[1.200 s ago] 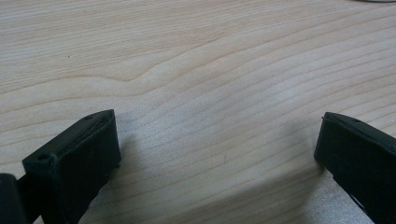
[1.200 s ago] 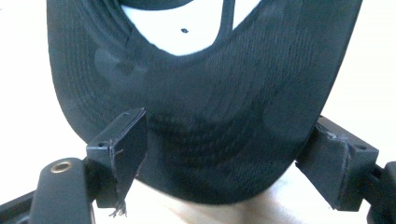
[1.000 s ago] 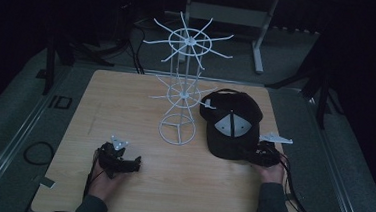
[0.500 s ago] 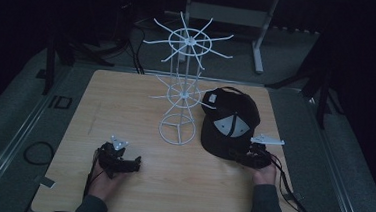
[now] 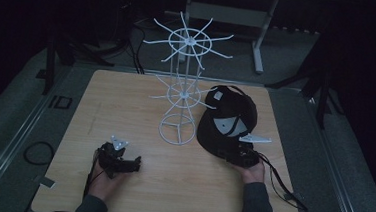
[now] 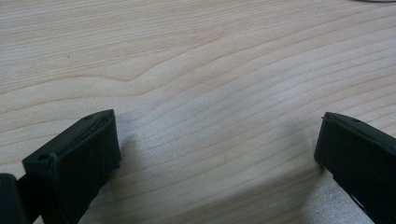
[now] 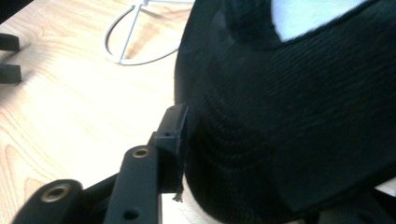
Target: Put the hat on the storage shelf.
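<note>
Black cap [image 5: 227, 123] lies right of centre in the high view, on the right half of the wooden worktop [image 5: 126, 96], with its brim end toward the bottom of the frame. My right gripper [image 5: 240, 155] is at that near end of the cap; in the right gripper view one black jaw presses against the cap's [image 7: 299, 116] fabric at lower centre, and the other jaw is hidden behind the cap at the lower right, so I cannot tell whether the gripper has closed on it. A grey three-cornered plate sits on top of this gripper, and its cable trails toward the lower right edge of the worktop.

Just left of the cap stands a white wire hat rack [image 5: 182, 80], with a round base ring, an upright post and two tiers of spoke arms. One lower arm reaches toward the cap's upper left side; whether it touches I cannot tell. The base ring [image 7: 135, 42] shows at the upper left of the right gripper view, near the cap's edge.

My left gripper [image 5: 119, 161] rests low on the worktop at the lower left of the high view, well apart from the rack and cap. Its jaws stand wide apart with bare wood [image 6: 210, 93] between them.

The worktop's left half and its bottom centre strip are bare. Beyond the edges lies dark floor, with a cable loop [image 5: 37, 151] at the left and a desk frame [image 5: 262, 21] at the top.
</note>
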{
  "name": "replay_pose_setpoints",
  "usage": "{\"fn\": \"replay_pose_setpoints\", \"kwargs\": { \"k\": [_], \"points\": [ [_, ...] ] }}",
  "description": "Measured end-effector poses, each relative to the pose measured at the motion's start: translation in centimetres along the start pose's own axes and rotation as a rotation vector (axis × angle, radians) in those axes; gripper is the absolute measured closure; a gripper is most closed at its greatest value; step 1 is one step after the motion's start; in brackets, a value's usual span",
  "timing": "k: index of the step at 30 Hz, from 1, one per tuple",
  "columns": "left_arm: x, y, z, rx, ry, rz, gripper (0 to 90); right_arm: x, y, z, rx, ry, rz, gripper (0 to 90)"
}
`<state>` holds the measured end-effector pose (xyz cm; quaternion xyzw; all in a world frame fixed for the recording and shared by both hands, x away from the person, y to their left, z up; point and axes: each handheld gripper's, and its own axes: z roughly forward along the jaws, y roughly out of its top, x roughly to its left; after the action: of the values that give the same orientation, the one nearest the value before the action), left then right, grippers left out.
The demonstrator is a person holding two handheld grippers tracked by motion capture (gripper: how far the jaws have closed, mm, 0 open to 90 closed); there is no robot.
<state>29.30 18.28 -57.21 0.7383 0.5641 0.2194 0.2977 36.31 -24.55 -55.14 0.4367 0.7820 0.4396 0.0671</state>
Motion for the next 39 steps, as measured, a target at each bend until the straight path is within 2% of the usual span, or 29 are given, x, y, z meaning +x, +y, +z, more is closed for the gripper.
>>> {"fn": "replay_pose_setpoints", "kwargs": {
  "k": [3,5,9,17,23,26,33,39],
  "points": [
    [0.0,0.0,0.0,0.0,0.0,0.0,0.1,0.1,-0.1,0.1,-0.008,0.007,0.009,64.9],
    [0.0,0.0,0.0,0.0,0.0,0.0,0.1,0.2,-0.1,-0.1,-0.041,0.026,0.025,70.4],
    [0.0,0.0,0.0,0.0,0.0,0.0,0.1,0.1,0.1,-0.5,-0.081,0.045,0.052,74.5],
    [0.0,0.0,0.0,0.0,0.0,0.0,0.1,0.5,0.2,-1.3,-0.148,0.032,0.126,80.3],
    [0.0,0.0,0.0,0.0,0.0,0.0,0.1,0.7,0.3,-2.1,-0.189,-0.001,0.148,86.5],
    [0.0,0.0,0.0,0.0,0.0,0.0,0.1,1.1,0.5,-2.4,-0.195,-0.03,0.128,86.6],
    [0.0,0.0,0.0,0.0,0.0,0.0,0.1,1.5,0.7,-2.8,-0.221,-0.092,0.119,86.7],
    [0.0,0.0,0.0,-0.001,0.0,-0.001,0.1,1.5,0.8,-3.2,-0.229,-0.107,0.113,86.7]
  ]
}}
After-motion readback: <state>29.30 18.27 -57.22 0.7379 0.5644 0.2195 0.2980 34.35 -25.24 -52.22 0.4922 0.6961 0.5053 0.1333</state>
